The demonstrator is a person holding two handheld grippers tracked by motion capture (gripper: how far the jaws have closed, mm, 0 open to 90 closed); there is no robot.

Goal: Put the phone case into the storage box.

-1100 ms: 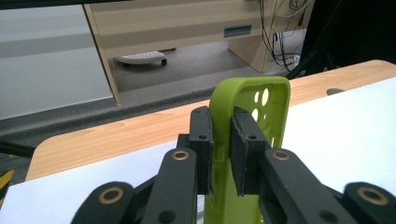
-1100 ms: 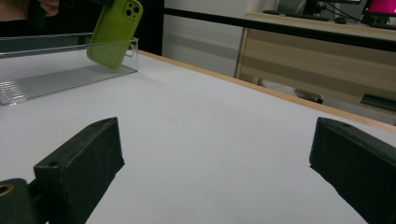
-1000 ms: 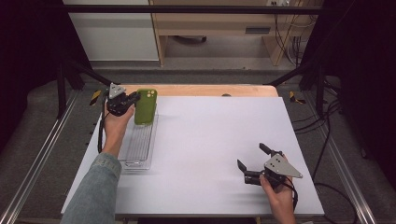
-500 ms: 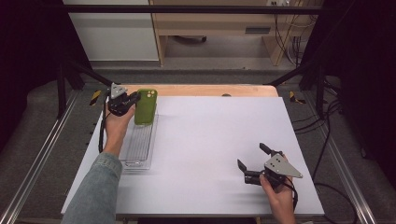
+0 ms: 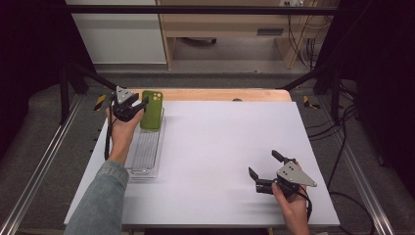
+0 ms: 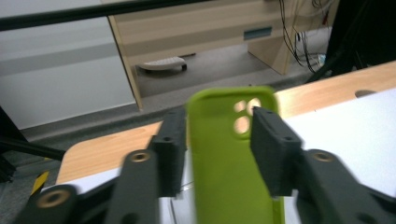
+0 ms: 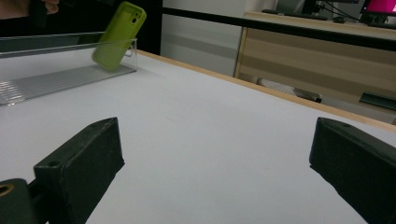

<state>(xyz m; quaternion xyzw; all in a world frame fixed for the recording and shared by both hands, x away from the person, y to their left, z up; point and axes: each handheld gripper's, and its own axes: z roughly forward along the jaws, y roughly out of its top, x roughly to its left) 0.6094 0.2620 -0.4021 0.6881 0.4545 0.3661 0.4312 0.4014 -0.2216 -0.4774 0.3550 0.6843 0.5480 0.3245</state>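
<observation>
A green phone (image 5: 151,112) with its camera holes uppermost leans against the far end wall of a clear plastic tray (image 5: 144,156) at the table's left. My left gripper (image 5: 138,101) hovers at the phone's left edge. In the left gripper view its jaws stand partly apart just in front of the phone (image 6: 219,177), which looks blurred and wider than the gap, so my left gripper (image 6: 219,126) is open and not holding it. My right gripper (image 5: 264,164) rests wide open near the front right of the table. The right gripper view shows the phone (image 7: 119,35) far off in the tray (image 7: 56,79).
The white table top (image 5: 220,142) has a wooden strip along its far edge. Black frame posts stand at both back corners. Beyond the table are a wooden cabinet and cables on the floor.
The left gripper has edged slightly toward the phone. The phone stays leaning in the tray and the right gripper has not moved.
</observation>
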